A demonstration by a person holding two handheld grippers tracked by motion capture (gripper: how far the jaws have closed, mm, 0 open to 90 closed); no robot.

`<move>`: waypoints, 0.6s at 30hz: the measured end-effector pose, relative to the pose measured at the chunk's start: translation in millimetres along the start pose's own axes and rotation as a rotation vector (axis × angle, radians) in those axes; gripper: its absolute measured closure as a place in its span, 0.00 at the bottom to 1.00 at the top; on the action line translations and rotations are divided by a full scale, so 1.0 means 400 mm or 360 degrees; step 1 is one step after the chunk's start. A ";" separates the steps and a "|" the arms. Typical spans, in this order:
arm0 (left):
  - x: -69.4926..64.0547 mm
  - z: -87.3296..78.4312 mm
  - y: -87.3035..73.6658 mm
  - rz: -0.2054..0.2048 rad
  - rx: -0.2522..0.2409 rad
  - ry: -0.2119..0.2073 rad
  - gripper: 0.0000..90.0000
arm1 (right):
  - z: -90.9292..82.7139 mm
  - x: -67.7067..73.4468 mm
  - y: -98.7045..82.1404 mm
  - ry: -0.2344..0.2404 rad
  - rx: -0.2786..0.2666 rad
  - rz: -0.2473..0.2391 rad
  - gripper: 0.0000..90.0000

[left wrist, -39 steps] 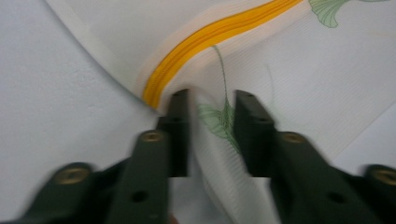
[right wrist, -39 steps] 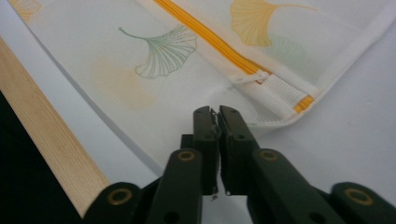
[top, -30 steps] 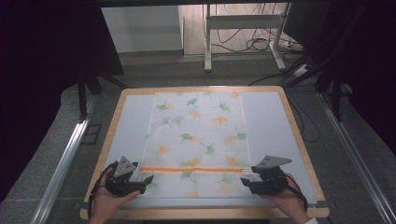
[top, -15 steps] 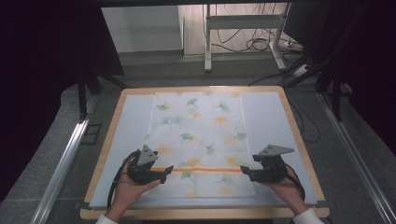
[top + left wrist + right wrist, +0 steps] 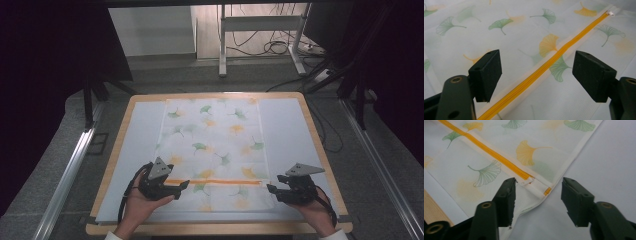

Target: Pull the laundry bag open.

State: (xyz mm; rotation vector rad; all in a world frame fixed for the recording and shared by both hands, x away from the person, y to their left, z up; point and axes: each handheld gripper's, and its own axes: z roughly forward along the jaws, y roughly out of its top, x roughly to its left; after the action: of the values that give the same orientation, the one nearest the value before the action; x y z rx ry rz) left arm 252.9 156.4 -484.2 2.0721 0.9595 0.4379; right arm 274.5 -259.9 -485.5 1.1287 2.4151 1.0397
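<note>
Fabric — a ginkgo-print zippered bag (image 5: 212,150) — lies flat mid-bench (image 5: 125,150), its orange zipper (image 5: 536,72) running across the near end. The right tool (image 5: 537,195) has just been narrowing; its jaws stand apart, straddling the white zipper pull (image 5: 529,181) without pressing it — a grab looks imminent. The left tool (image 5: 536,75), spread wide astride the zipper, has shifted inward since a second ago.

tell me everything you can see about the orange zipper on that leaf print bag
The orange zipper runs straight across the near part of the white, mesh-looking bag, which lies flat on the table. It looks fully closed, with its white pull at the right end, tucked by the hem. Both grippers' open jaws straddle it without touching.
</note>
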 end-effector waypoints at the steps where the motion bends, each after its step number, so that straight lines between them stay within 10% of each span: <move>1: 0.000 0.000 0.000 0.0000 0.0000 0.0000 0.26 | -0.002 0.000 0.000 0.0004 0.0001 0.0003 0.56; 18: -0.055 0.049 0.055 0.0079 0.0022 -0.0115 0.28 | 0.007 0.009 -0.003 0.0112 0.0076 -0.0012 0.95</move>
State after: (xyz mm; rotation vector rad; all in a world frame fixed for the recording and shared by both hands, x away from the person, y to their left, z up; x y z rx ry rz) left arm 260.6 121.0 -479.0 2.1132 0.8721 0.3802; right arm 272.8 -256.3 -488.4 1.1154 2.5093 1.0418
